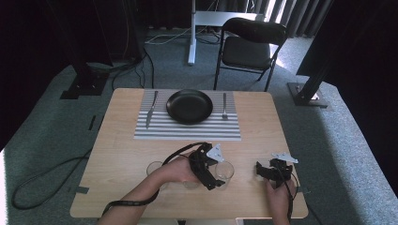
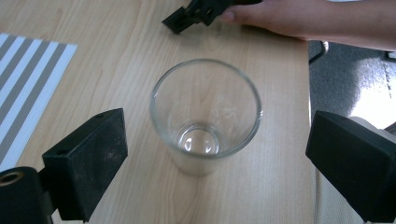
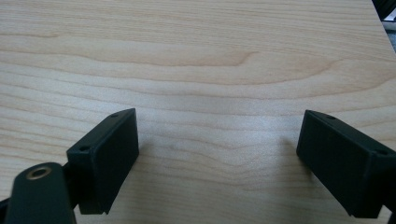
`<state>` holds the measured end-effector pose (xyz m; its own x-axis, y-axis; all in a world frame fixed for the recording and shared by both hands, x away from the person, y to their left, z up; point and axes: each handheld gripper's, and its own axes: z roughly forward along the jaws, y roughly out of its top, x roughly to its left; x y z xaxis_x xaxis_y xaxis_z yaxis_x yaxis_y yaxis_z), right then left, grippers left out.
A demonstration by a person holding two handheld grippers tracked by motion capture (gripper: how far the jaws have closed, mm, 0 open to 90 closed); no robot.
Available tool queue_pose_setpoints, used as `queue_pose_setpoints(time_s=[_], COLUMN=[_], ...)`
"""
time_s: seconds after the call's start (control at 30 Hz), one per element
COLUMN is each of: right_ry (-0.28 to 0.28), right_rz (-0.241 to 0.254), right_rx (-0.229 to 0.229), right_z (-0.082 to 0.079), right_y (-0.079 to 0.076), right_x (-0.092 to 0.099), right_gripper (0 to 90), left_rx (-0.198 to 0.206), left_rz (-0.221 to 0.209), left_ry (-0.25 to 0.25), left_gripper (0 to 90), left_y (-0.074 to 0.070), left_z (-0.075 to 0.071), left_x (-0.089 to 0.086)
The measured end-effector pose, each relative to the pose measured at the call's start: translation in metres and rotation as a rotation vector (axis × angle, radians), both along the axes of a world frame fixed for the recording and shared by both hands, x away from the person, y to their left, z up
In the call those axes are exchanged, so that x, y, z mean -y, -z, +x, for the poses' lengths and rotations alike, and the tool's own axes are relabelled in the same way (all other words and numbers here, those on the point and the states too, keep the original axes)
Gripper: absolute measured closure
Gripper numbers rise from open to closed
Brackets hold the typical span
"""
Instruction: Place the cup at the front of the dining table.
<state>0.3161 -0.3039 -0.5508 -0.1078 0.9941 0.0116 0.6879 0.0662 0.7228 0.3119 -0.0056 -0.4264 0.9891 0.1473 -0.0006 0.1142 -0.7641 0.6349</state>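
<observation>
A clear empty drinking glass stands upright on the wooden table, between the jaws of my left gripper. The jaws are wide apart and neither pad touches it. From above, that glass sits near the table's front edge, just right of my left gripper. A second clear glass stands to the left of the person's left forearm. My right gripper rests near the front right corner. In its own view, my right gripper is open over bare wood with nothing between the jaws.
A striped placemat at the table's far side carries a black plate, a knife to its left and a fork to its right. A black folding chair stands beyond the table. The table edge lies just right of my right gripper.
</observation>
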Motion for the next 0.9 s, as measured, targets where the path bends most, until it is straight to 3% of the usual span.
queue_pose_setpoints(time_s=[0.27,0.3,0.4,0.53,0.7,0.9], right_ry=[0.000,0.000,0.000,0.000,0.000,0.000], right_rz=[0.000,0.000,0.000,0.000,0.000,0.001], right_rx=[0.000,0.000,0.000,0.000,0.000,0.000], right_z=[0.000,0.000,0.000,0.000,0.000,0.000], right_y=[0.000,0.000,0.000,0.000,0.000,0.000], right_x=[0.000,0.000,0.000,0.000,0.000,0.000], right_gripper=[12.3,12.3,12.3,12.3,12.3,12.3], left_rx=[0.000,-0.009,-0.009,-0.008,-0.015,-0.005], left_rz=[0.036,0.062,0.086,0.096,0.140,0.194], left_ry=[0.000,0.011,0.018,0.016,0.014,-0.034], left_gripper=[6.0,5.9,5.9,6.0,6.0,8.6], left_y=[0.002,0.004,0.005,0.006,0.008,0.011], left_z=[0.003,0.003,0.003,0.004,0.005,0.008], left_x=[0.012,0.017,0.023,0.027,0.034,0.039])
